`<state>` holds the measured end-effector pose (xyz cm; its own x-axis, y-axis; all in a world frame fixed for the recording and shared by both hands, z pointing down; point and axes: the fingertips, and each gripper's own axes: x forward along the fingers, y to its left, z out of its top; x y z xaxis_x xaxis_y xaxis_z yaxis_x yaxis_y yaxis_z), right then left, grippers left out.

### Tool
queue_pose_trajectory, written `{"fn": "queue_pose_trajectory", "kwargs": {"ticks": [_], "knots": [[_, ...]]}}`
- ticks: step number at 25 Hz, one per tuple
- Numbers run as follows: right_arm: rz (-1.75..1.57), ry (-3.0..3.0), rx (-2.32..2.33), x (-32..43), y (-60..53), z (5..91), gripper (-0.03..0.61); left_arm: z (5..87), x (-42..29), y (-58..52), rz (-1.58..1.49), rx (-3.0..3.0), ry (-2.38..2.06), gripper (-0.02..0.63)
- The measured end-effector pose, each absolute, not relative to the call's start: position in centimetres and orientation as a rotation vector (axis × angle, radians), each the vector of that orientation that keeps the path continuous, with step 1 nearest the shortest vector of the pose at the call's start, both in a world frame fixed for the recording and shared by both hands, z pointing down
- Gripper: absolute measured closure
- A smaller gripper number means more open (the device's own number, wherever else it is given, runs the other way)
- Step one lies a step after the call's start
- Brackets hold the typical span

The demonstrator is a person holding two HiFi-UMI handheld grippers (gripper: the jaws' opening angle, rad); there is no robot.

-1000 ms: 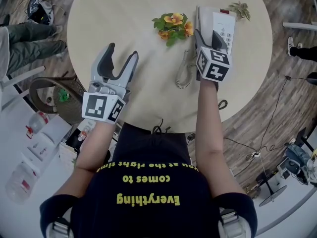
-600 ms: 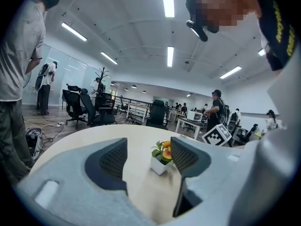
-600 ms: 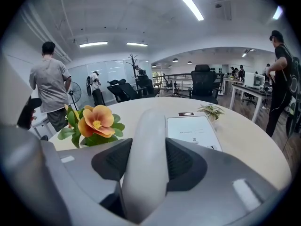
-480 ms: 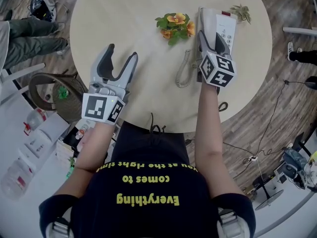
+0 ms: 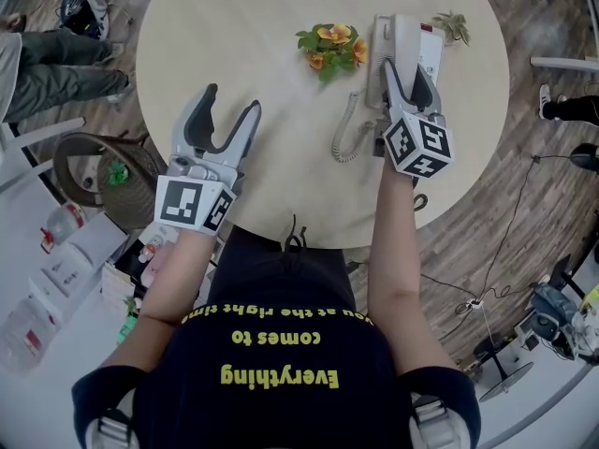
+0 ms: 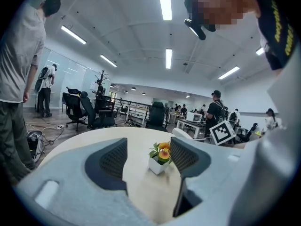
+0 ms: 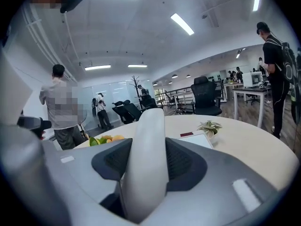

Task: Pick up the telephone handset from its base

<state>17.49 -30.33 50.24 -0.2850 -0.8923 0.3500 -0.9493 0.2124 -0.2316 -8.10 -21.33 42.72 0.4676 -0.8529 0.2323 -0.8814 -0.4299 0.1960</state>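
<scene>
White handset [image 7: 150, 126] | pinched between right gripper [image 7: 148, 161] fingers [image 7: 186, 166] | both sides touching

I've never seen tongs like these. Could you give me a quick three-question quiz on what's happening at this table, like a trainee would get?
1. True or false: the right tongs are clamped on the telephone handset.
2. What do the left tongs hold? A) nothing B) a cup C) a pen
3. In the head view, what stands on the table between the left tongs and the telephone base?

Key: 1 true. 2 A, their jaws stand apart and empty. 3 the flower pot.
</scene>
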Motion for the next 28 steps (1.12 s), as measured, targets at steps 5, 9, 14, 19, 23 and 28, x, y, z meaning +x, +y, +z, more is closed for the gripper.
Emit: {"fn": "queue_pose_trajectory", "kwargs": {"ticks": [5, 9, 14, 19, 23, 28], "knots": [[0.497, -2.437, 1.838, 17.7, -29.2, 46.6, 0.350, 42.1, -8.1, -20.9, 0.125, 2.441, -1.485, 0.322], [0.440, -2.489, 1.851, 17.7, -28.1, 44.0, 0.350, 41.6, -8.1, -20.6, 0.119, 2.448, -1.492, 0.322], [0.387, -2.553, 1.875, 18.0, -26.2, 40.5, 0.350, 40.5, -8.3, -20.3, 0.106, 2.469, -1.525, 0.322], [0.311, -2.611, 1.886, 17.9, -24.1, 36.7, 0.350, 38.9, -8.5, -20.0, 0.083, 2.486, -1.549, 0.322], [0.236, -2.638, 1.871, 17.7, -22.4, 34.4, 0.350, 37.8, -8.8, -19.8, 0.075, 2.496, -1.575, 0.322], [0.196, -2.677, 1.900, 17.9, -20.1, 31.1, 0.351, 35.2, -9.0, -19.3, 0.034, 2.520, -1.599, 0.322]]}}
